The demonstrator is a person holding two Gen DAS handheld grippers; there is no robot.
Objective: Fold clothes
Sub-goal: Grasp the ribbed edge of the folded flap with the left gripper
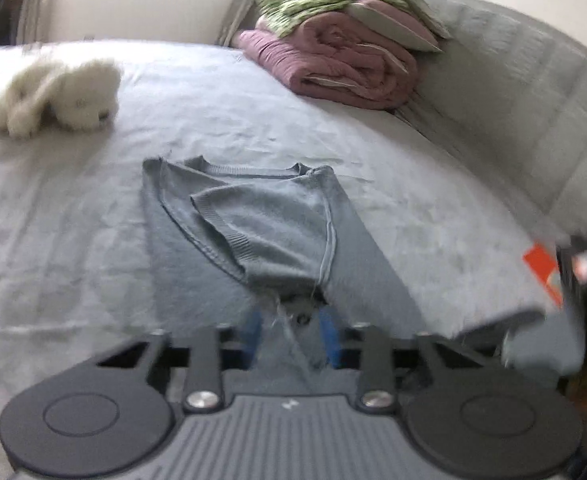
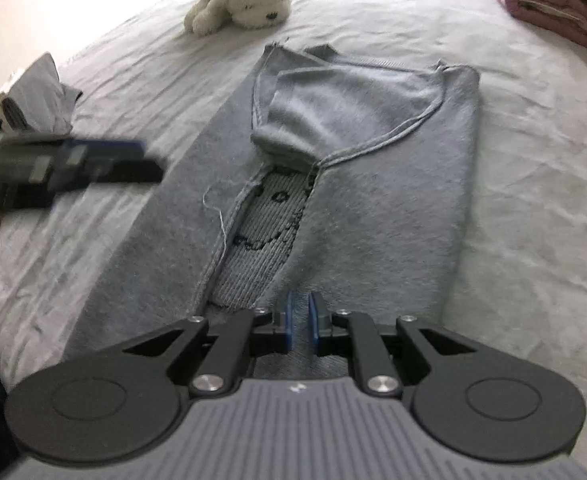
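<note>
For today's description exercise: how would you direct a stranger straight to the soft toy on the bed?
Start at the bed. Past the collar end of the grey sweater lies the toy. It is the only fluffy white thing there, a dog with a dark nose.

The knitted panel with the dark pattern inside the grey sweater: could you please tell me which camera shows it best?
The right wrist view: the patterned panel lies open between the grey sweater's folded sides. The left wrist view shows only a dark glimpse of that opening, mostly covered by fabric.

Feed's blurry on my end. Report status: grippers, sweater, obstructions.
Right gripper pinching grey sweater hem. Left gripper open, fabric between fingers. Sleeves folded in. Plush dog beyond collar, clear of sweater.
</note>
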